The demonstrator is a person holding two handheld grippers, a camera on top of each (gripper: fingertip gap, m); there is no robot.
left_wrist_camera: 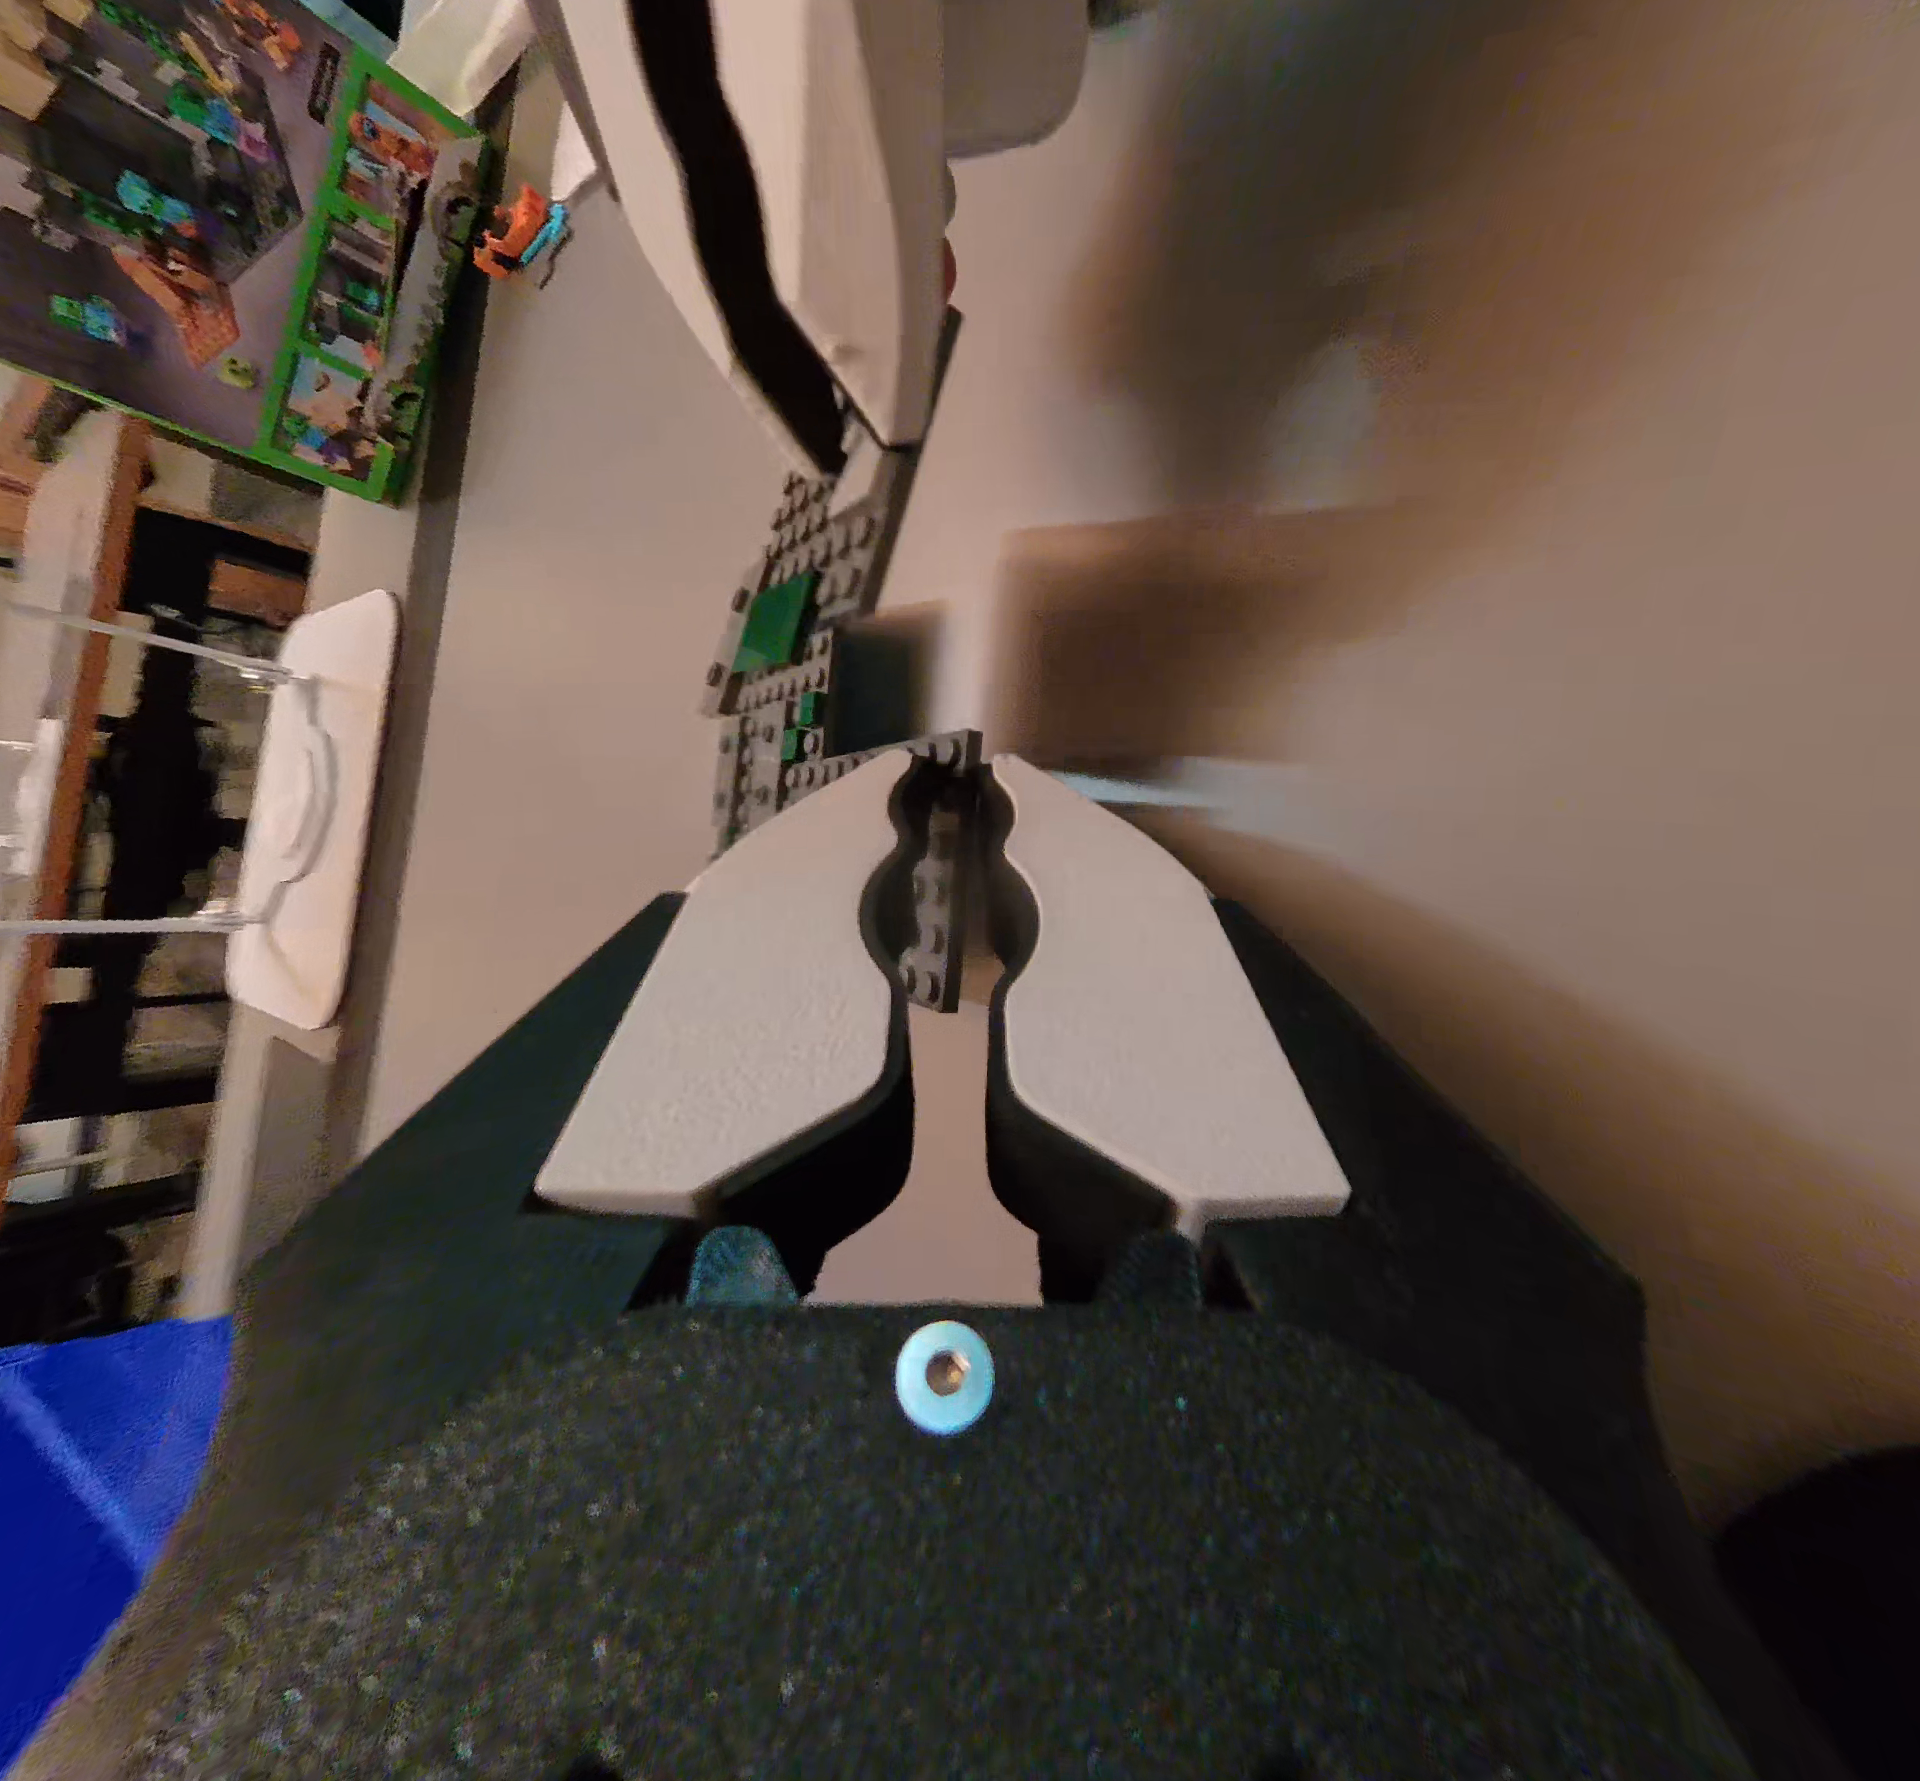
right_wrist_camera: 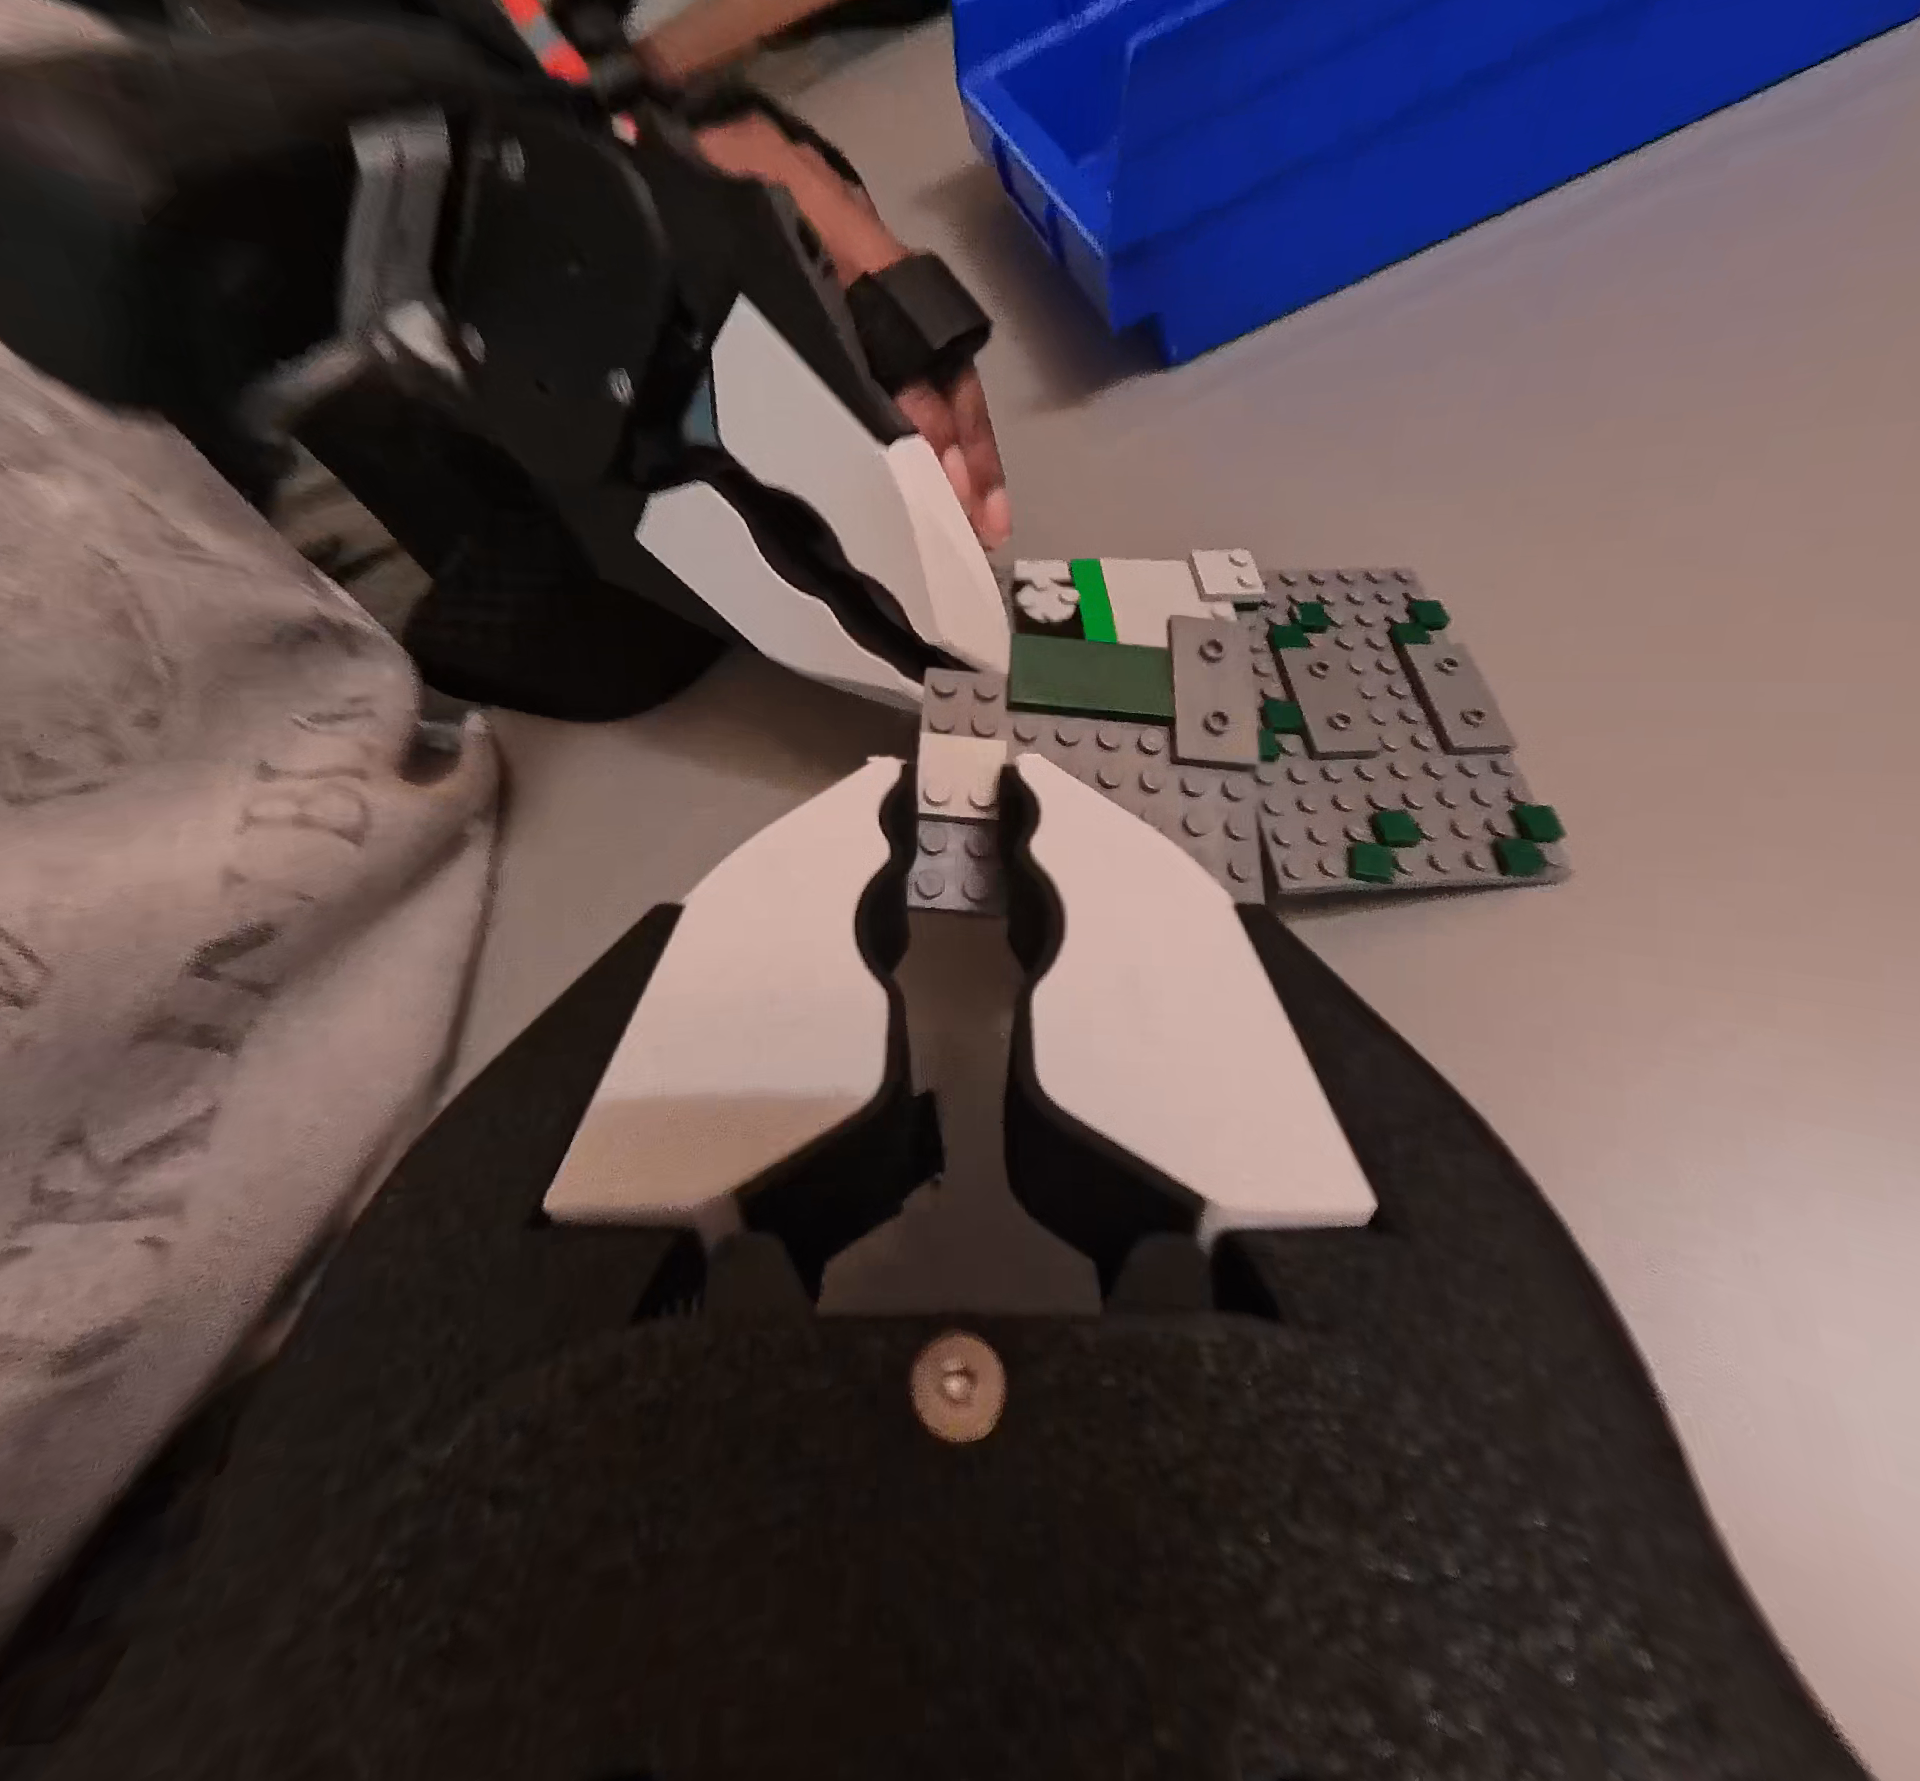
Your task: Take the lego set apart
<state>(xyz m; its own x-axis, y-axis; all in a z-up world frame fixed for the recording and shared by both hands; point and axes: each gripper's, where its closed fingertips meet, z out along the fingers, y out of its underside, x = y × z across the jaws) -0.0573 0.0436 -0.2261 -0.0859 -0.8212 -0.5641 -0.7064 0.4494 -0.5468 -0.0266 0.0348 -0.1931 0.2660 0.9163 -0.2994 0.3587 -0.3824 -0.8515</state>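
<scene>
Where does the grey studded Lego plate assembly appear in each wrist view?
Left wrist view: the grey studded Lego plate assembly is at centre, running from the left claw up to the right claw.
Right wrist view: it lies right of centre, beyond the right claw.
Shared landmark: the blue plastic bin, bottom left in the left view, top right in the right.
</scene>
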